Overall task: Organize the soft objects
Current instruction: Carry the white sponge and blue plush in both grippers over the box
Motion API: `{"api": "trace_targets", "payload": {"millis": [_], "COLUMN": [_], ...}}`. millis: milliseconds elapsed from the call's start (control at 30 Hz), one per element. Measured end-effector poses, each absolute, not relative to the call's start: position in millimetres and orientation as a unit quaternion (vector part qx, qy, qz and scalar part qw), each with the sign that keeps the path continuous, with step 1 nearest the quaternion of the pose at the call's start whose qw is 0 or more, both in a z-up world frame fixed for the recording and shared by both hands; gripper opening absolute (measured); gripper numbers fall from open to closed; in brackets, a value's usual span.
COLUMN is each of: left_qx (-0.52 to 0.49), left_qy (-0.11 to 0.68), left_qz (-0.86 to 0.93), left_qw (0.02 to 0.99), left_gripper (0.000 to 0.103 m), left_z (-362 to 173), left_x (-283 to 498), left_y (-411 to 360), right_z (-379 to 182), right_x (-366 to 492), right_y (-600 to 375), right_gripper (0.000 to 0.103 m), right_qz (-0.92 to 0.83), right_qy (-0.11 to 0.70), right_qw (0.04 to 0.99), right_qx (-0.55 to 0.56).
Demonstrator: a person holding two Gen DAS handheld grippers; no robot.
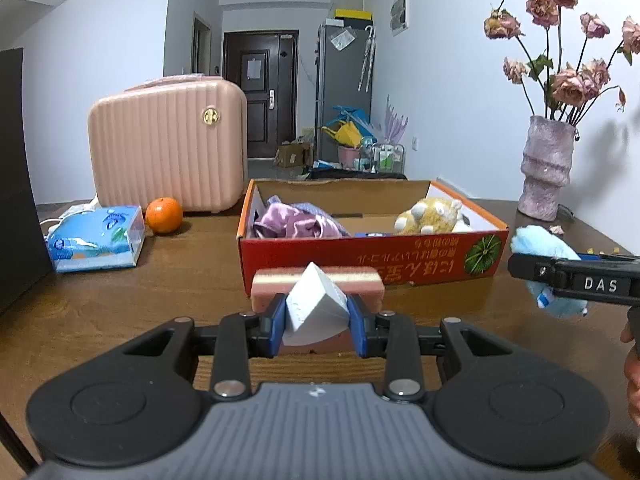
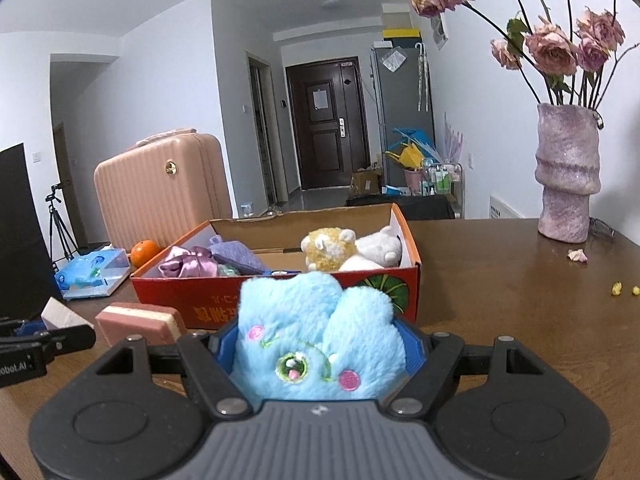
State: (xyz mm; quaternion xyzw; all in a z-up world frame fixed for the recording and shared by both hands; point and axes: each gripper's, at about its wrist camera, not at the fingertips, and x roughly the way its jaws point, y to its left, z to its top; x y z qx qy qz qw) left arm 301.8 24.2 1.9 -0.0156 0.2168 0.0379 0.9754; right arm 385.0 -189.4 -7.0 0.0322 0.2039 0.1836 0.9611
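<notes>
My left gripper (image 1: 317,316) is shut on a white sponge block (image 1: 314,306), held just above a pink sponge (image 1: 320,282) that lies on the table in front of the red cardboard box (image 1: 372,254). The box holds purple satin cloth (image 1: 288,222) and a yellow plush toy (image 1: 430,214). My right gripper (image 2: 320,344) is shut on a fluffy light-blue plush toy (image 2: 316,332), a little short of the box's front wall (image 2: 280,300). From the left wrist view the blue plush (image 1: 540,244) and the right gripper's side show at the right edge. A white plush (image 2: 378,248) lies beside the yellow one.
On the brown table stand a pink suitcase (image 1: 168,148), an orange (image 1: 164,215), a blue tissue pack (image 1: 96,238) and a vase of dried roses (image 1: 546,168). A dark panel (image 1: 16,184) rises at the left edge. Small crumbs (image 2: 624,289) lie at the right.
</notes>
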Motion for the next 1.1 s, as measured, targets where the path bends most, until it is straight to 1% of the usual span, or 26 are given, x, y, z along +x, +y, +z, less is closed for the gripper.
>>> {"api": "trace_targets", "payload": {"millis": [833,1100], "left_qx": [-0.029,-0.036], "left_qy": [0.155,0.154], "left_qz": [0.042,0.043], "left_qw": [0.987,0.986], "left_gripper": [0.033,0.033], "left_z": [42,45], "left_x": [339,361], "left_y": [28,28], "right_z": [26,28], "right_x": [412,429], "right_y": [-162,-154], "right_gripper": [0.075,0.075], "right_qz": [0.194,0.191], "right_qy": [0.125,0.115], "right_qw": [0.973,0.974], "right_qx": [0.031,0.03]}}
